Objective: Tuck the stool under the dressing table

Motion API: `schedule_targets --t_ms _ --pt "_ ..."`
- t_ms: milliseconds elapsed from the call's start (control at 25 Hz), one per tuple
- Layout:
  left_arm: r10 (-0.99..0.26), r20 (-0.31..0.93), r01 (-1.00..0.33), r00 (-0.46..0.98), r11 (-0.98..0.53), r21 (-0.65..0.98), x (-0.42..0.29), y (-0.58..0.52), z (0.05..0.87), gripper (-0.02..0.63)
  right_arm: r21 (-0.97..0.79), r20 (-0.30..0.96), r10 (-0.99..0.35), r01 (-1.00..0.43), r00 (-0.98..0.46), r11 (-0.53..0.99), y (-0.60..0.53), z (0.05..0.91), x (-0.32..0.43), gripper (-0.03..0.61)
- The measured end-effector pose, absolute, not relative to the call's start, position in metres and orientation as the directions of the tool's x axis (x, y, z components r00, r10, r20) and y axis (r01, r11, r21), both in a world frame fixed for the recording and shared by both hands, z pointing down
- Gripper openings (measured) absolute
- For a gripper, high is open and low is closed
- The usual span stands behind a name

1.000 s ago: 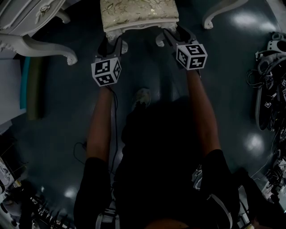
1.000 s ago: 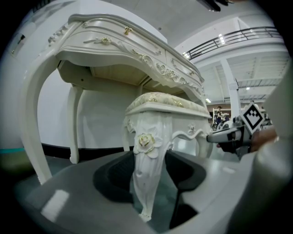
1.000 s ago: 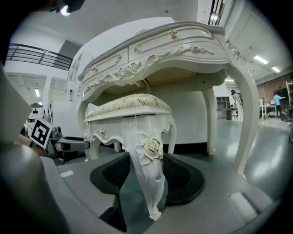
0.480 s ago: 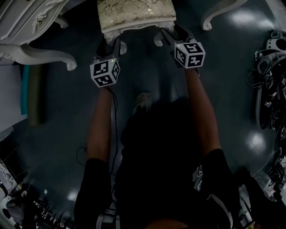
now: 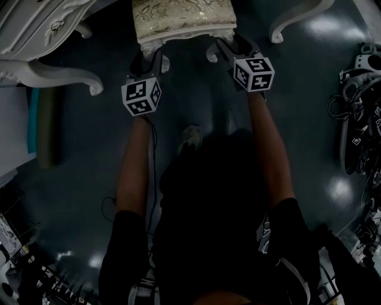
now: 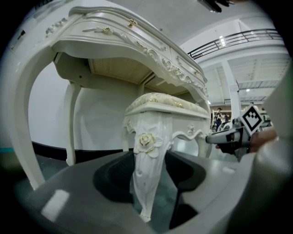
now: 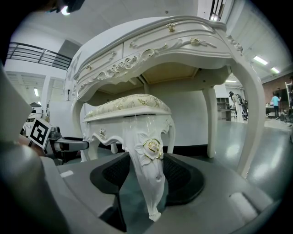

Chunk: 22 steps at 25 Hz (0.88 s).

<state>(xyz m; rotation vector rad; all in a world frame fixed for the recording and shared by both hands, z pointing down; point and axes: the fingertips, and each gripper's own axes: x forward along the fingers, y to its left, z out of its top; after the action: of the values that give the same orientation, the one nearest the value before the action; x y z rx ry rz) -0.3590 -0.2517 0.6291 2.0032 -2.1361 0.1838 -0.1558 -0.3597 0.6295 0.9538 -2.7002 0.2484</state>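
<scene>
The white carved stool, with a gold-patterned cushion, stands at the top of the head view between the dressing table's curved front legs. My left gripper is shut on the stool's near left leg, which fills the gap between the dark pads. My right gripper is shut on the near right leg, just below its carved rose. In both gripper views the dressing table arches over the stool, whose seat sits partly beneath the drawer front.
The table's other front leg curves in at the upper right. A heap of cables and gear lies along the right edge, and a green roll along the left. My shoe is behind the stool. A wall stands behind the table.
The stool and both grippers have edged slightly further in between the table's front legs. Both grips look unchanged.
</scene>
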Motion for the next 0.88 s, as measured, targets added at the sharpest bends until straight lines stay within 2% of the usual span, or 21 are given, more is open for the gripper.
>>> schedule_targets --t_ms 440,800,880 --pt "-0.96 0.273 -0.996 -0.063 0.078 0.044 -0.357 -0.247 0.627 0.231 -0.073 0.329 -0.614 -0.668 -0.717 0.741 -0.355 0.629 -0.153 0.252" --pt "-0.963 0.259 -0.993 -0.071 0.093 0.077 -0.351 -0.226 0.619 0.227 -0.092 0.338 -0.624 -0.685 -0.704 0.723 -0.335 0.629 -0.141 0.235" --pt "-0.967 0.24 -0.992 -0.086 0.107 0.074 -0.35 -0.222 0.611 0.207 -0.094 0.339 -0.63 -0.691 -0.699 0.717 -0.331 0.628 -0.139 0.22"
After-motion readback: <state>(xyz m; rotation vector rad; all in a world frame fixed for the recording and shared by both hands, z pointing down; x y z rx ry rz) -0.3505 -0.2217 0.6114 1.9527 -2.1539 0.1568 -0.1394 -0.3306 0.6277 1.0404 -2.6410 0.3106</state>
